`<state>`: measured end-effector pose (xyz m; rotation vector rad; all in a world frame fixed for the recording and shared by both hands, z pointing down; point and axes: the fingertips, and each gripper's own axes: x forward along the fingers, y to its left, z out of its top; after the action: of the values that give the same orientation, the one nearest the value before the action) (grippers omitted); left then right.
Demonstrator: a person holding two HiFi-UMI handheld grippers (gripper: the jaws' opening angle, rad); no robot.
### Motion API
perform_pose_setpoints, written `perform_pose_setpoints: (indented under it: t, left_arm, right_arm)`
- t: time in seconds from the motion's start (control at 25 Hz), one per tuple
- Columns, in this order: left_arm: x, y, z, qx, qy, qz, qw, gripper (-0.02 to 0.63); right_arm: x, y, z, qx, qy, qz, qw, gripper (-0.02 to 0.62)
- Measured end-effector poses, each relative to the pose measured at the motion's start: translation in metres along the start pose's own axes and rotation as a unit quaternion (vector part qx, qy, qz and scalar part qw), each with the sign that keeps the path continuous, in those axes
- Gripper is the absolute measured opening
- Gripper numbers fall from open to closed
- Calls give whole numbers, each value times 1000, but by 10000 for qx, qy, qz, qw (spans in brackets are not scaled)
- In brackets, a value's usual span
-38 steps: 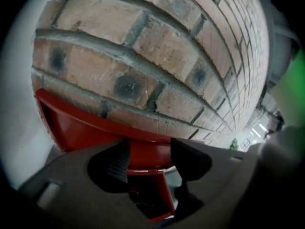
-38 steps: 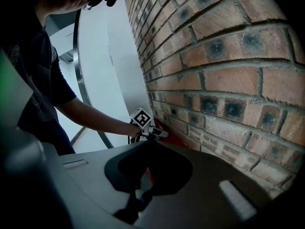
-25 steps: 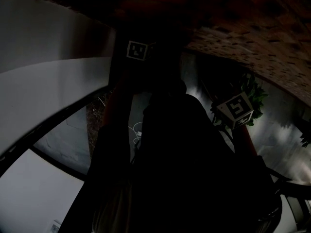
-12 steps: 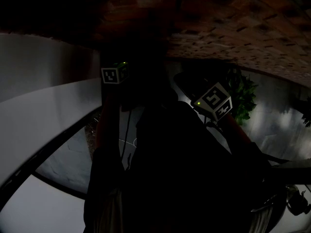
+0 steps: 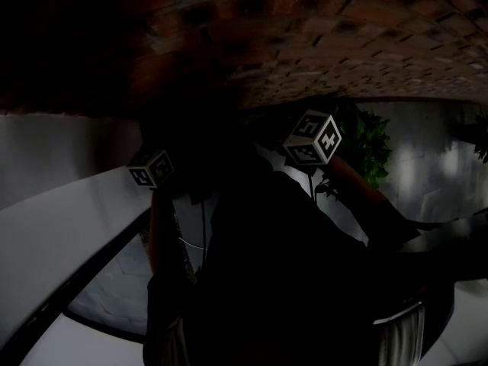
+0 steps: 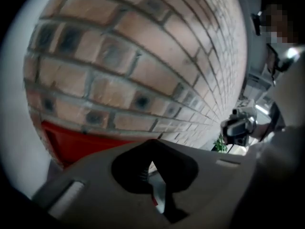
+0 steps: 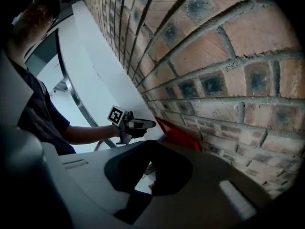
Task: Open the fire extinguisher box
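The head view is very dark. The red fire extinguisher box (image 6: 76, 140) sits against the brick wall (image 6: 133, 56), low and left in the left gripper view. It also shows as a red corner (image 7: 178, 133) in the right gripper view. My left gripper (image 6: 153, 149) points at the wall just above the box, jaws shut with nothing between them. The right gripper view shows it from the side (image 7: 150, 123), held by a hand close to the box. My right gripper (image 7: 151, 149) is raised further along the wall, jaws together and empty. Both marker cubes (image 5: 151, 168) (image 5: 311, 137) show in the head view.
The brick wall (image 5: 305, 44) fills the top of the head view. A green plant (image 5: 370, 147) stands behind the right gripper. A pale curved wall band (image 5: 61, 219) runs down the left. The person's dark-clothed body fills the middle.
The left marker cube has dropped and shifted left. The right marker cube has risen toward the middle. More of the brick wall now shows at the top of the head view.
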<state>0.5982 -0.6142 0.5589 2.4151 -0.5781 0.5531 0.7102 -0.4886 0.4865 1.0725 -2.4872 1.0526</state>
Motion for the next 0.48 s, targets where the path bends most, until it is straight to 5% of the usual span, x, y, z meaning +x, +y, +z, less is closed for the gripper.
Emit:
perform_pose_setpoints:
  t: [0.2,0.48]
  left_arm:
    - [-4,-40,23,767,-236,-107,9967,-2]
    - [-23,-86,33,1074,-465,-215,9929,-2]
  right_arm:
    - [1,12,2,-85,72,264,9996,2]
    - [-7,23,-2,-214,37,483,9986,2]
